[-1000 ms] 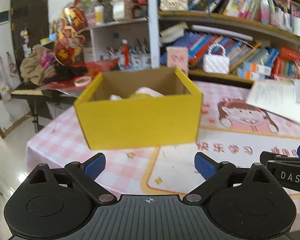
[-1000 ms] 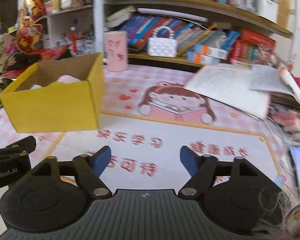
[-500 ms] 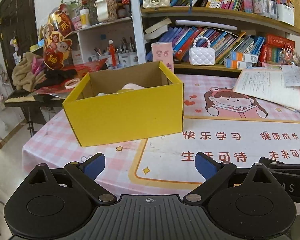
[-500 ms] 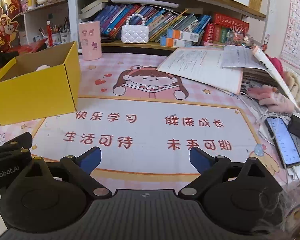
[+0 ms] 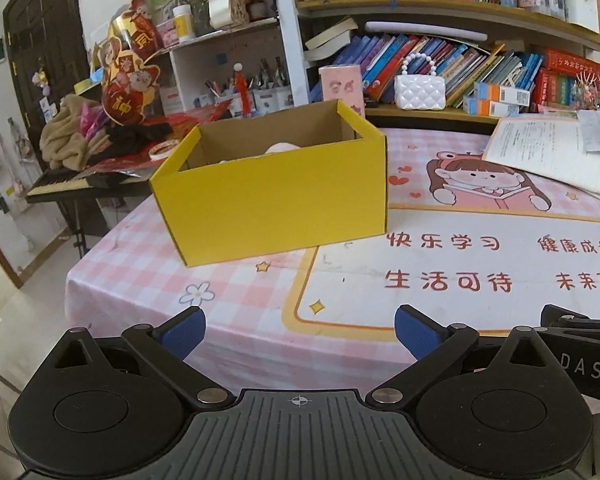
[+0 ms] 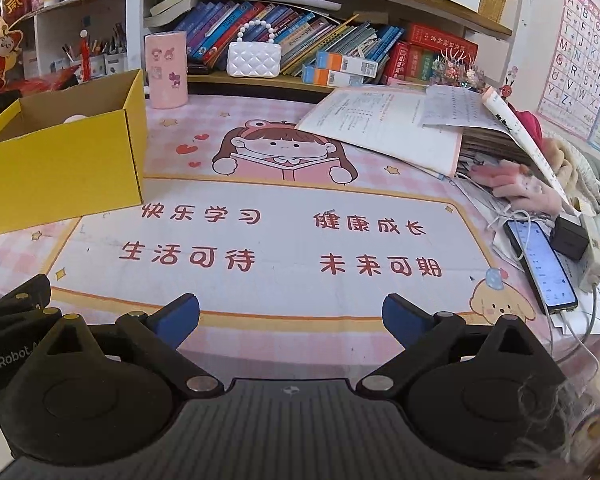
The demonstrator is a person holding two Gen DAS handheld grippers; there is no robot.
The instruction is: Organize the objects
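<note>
The yellow cardboard box point(image 5: 276, 196) is sitting on the far left part of the pink table mat point(image 6: 300, 280), well ahead of both grippers, and it's looking like the collecting bin here. Nearest the cameras, the left gripper point(image 5: 299, 334) and the right gripper point(image 6: 291, 318) are both hovering over the near table edge with jaws still spreading apart and nothing between them.

My guess on handling: the box is looking light, thin-walled and a bit bendy, open on top, so I'd be pinching one rim wall near a corner, not squeezing across it. Something pale and rounded point(image 5: 280, 147) is poking up inside, can't tell what or how many.

Counting outward: one box, one phone point(image 6: 540, 264) on the right on a cable, one pink cylinder tin point(image 6: 166, 70) behind the box, one white quilted purse point(image 6: 254, 59) on the shelf.
</note>
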